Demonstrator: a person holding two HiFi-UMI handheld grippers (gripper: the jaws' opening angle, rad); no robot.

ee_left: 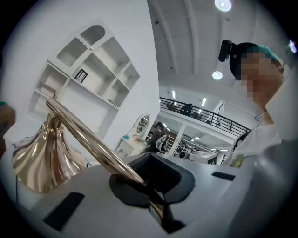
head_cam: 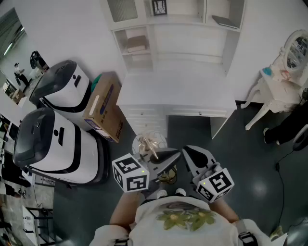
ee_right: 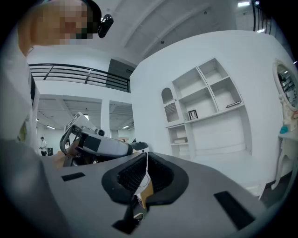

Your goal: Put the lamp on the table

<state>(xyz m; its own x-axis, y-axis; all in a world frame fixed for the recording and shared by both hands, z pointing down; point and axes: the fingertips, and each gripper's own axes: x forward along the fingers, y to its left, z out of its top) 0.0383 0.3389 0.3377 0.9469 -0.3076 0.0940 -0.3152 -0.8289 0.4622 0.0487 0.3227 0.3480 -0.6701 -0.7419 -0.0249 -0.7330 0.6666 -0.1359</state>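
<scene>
The lamp (head_cam: 148,144) is gold, with a thin stem and a flared bell end. It hangs over the dark floor in front of the white table (head_cam: 173,91), below its front edge in the head view. My left gripper (head_cam: 168,157) is shut on the stem. In the left gripper view the stem (ee_left: 84,135) runs slanting up to the left out of my left gripper (ee_left: 144,179), and the bell (ee_left: 39,155) hangs at the left. My right gripper (head_cam: 188,153) is just right of the lamp and apart from it. In its own view my right gripper (ee_right: 142,179) is shut with nothing in it.
White shelves with a small picture frame (head_cam: 159,6) rise behind the table. A cardboard box (head_cam: 106,105) leans at the table's left. Two white-and-black machines (head_cam: 57,144) stand further left. A white vanity with a mirror (head_cam: 284,81) is at the right.
</scene>
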